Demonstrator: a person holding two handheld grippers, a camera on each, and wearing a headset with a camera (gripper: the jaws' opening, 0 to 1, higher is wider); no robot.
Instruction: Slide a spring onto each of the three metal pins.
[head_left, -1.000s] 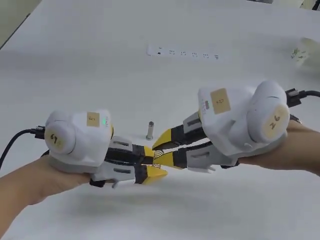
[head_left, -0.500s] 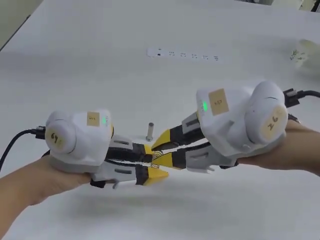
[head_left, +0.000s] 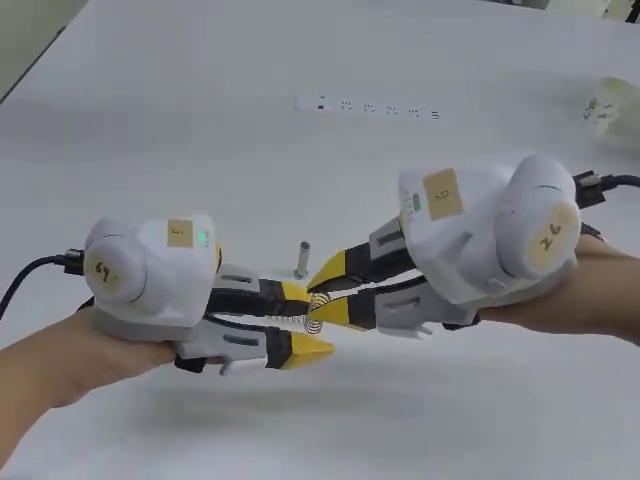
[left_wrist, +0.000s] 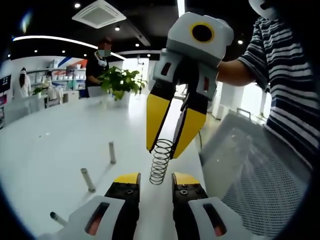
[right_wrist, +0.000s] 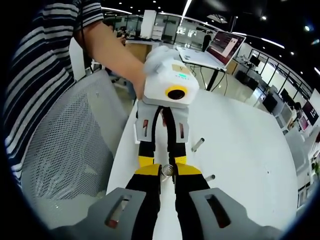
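Lifted a touch since a second ago, the right tongs (right_wrist: 168, 169) are clenched on the upper end of the spring (left_wrist: 160, 162), which hangs slightly tilted above the table (left_wrist: 60, 130). Its lower end dips between the tips of the left tongs (left_wrist: 156, 177), which are released. Three metal pins (left_wrist: 112, 152) are on the table, spaced apart; one stands upright just beyond the tips.
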